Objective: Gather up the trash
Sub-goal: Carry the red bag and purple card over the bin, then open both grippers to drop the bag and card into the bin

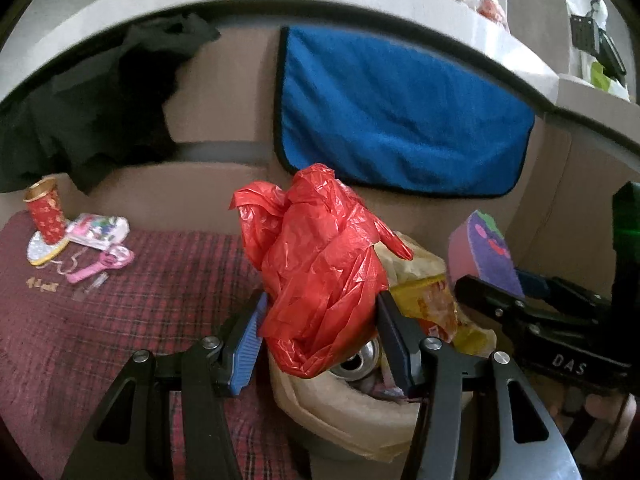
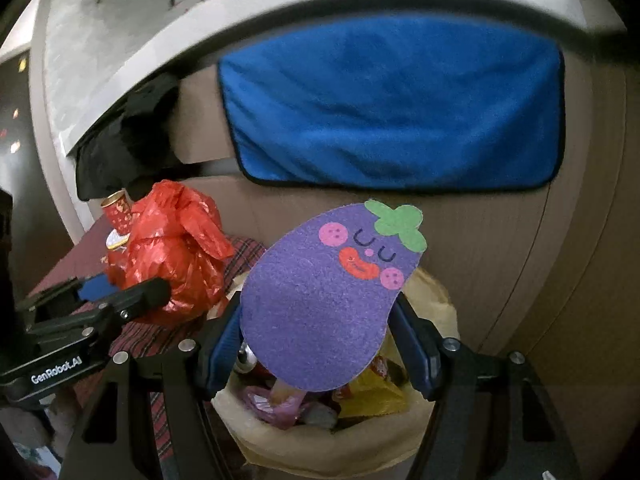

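Right now your left gripper (image 1: 320, 320) clamps a crumpled red plastic bag (image 1: 320, 264), its blue-ribbed finger (image 1: 248, 344) pressing the bag from nine o'clock and the dark finger from three o'clock. Directly below, at six o'clock, sits the trash bin (image 1: 340, 412) lined with a beige bag, holding a silver can (image 1: 360, 360) and a yellow wrapper (image 1: 432, 300). At three o'clock in that view you see the other tool's black body, lettered "DAS".

Your right gripper (image 2: 316, 328) grips a purple eggplant-shaped sponge (image 2: 320, 300) with a smiling face and green stem, both blue pads set against its sides. It hangs over the same bin (image 2: 332, 440), where pink and yellow wrappers lie. At nine o'clock in the right wrist view the left tool's body reads "GenRobot.AI", with the red bag (image 2: 172, 256) in its jaws.

Behind everything, at twelve o'clock, a blue towel (image 1: 400, 116) drapes over the beige sofa back (image 1: 224, 100). At nine o'clock on the plaid cloth (image 1: 120, 320) stand a red and gold cup (image 1: 44, 212), a pink packet and pink scissors (image 1: 104, 264). Their print is too blurred to read.
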{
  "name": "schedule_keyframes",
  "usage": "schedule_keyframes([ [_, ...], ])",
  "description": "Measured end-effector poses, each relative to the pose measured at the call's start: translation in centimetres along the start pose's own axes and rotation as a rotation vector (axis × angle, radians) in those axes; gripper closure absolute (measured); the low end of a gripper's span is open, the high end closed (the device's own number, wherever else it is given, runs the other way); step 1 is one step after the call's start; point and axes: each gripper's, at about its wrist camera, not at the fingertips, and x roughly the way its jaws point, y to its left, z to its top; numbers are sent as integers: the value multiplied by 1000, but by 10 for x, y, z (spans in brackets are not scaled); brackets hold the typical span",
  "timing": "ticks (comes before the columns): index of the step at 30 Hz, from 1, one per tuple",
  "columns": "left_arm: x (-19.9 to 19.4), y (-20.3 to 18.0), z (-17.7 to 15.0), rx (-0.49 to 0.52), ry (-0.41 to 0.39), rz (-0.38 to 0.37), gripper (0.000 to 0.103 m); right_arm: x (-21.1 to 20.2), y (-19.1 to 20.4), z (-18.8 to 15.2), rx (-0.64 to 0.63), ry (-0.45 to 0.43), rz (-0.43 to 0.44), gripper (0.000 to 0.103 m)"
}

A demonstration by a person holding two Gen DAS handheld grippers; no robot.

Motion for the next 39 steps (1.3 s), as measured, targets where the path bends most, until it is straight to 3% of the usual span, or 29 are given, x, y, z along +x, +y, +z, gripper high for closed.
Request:
schedule_keyframes([
  [10, 60, -5, -3, -2, 135, -75, 48, 40, -42, -26, 144, 112, 17, 37],
  [15, 85, 3, -7, -49, 208, -125, 48, 49, -47, -26, 157, 127, 14, 37],
  [23, 96, 19, -7, -132, 255, -245, 44, 57, -42, -31, 123, 153, 9, 35],
  [32, 42, 45, 13, -182, 122, -252, 41, 28, -36, -18, 120, 65, 24, 30],
  [39, -9, 68, 20, -110, 1, -80, 41, 7, 1, -5, 25, 21, -6, 30],
])
